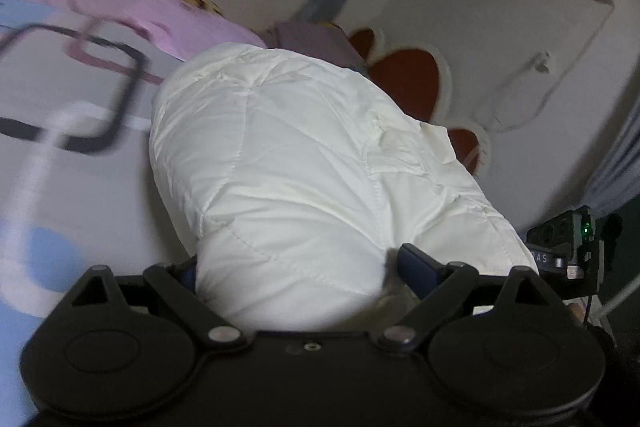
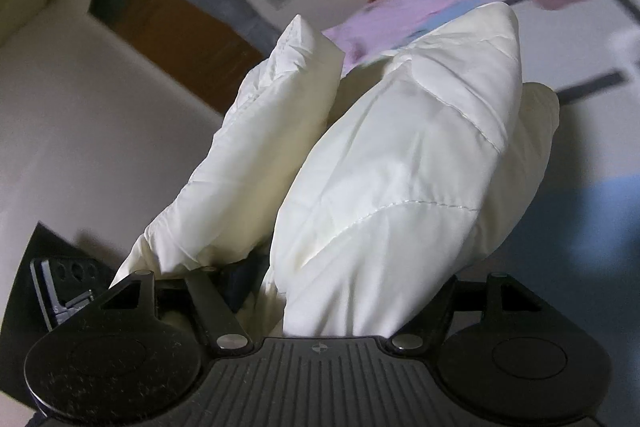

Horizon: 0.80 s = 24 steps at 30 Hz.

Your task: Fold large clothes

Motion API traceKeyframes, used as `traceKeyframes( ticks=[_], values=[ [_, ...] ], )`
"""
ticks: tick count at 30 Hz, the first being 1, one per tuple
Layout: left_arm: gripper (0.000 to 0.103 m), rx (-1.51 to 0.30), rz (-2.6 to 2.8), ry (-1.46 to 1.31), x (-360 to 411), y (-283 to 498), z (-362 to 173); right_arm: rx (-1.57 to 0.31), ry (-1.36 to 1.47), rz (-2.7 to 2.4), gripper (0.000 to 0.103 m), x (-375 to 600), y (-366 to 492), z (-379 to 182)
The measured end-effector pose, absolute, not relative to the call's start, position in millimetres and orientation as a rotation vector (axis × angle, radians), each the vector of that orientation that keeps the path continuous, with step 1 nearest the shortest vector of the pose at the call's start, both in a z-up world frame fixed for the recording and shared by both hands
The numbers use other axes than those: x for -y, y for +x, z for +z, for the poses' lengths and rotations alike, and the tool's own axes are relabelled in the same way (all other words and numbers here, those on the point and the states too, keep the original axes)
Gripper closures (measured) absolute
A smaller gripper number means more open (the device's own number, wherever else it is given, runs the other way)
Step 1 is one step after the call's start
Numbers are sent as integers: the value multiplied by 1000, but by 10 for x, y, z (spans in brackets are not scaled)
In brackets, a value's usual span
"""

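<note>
Jacket (image 1: 304,155), white, quilted and puffy, is bunched between both grippers above the bed (image 1: 48,163), lifted at the near end while its far end seems to lie toward the pillows. The left gripper (image 1: 296,267) has its fingers (image 1: 416,267) spread wide around a thick roll of the padding; the dark blue pads press into the bulge on each side, so this reads as a grip on a fat wad, not a release. In the right wrist view the right gripper (image 2: 320,291) is clamped on another thick fold, with a second lobe of the jacket standing beside it outside the fingers.

To do this step well, I would carry both ends together at the same height, so the padded body does not twist, and lay the fold down flat before letting go; the filling looks springy and will likely push back open unless pressed. Slippery shell fabric may slide out of a loose hold.

Its surface is smooth and faintly shiny, crossed by stitched lines that make soft pillowy panels. Beneath lies the sheet with blurred rounded squares in black, mauve and pale blue. Farther off sit a pink pillow (image 1: 132,11) and a white cushion with red heart shapes (image 1: 404,83) against the wall.
</note>
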<state>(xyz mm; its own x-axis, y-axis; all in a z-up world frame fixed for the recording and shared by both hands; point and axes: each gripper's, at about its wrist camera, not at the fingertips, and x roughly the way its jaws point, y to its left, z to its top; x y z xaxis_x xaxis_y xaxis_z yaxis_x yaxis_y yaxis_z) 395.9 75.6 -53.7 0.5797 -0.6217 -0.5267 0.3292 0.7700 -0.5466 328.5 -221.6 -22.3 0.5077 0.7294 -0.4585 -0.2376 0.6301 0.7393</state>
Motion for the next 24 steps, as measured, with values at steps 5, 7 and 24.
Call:
traceKeyframes(
  ticks=[5,7,24],
  values=[
    [11,-776,-488,-391,-1315,3900,-563,-886,623,707,34,1422,3482,-379],
    [11,-797,-465,-388,-1449,3872,-661,-912,626,713,35,1231,3498,-522],
    [7,-857,-437,-360,-1691,3871,-1061,-985,680,582,34,1003,3342,-1087]
  ],
)
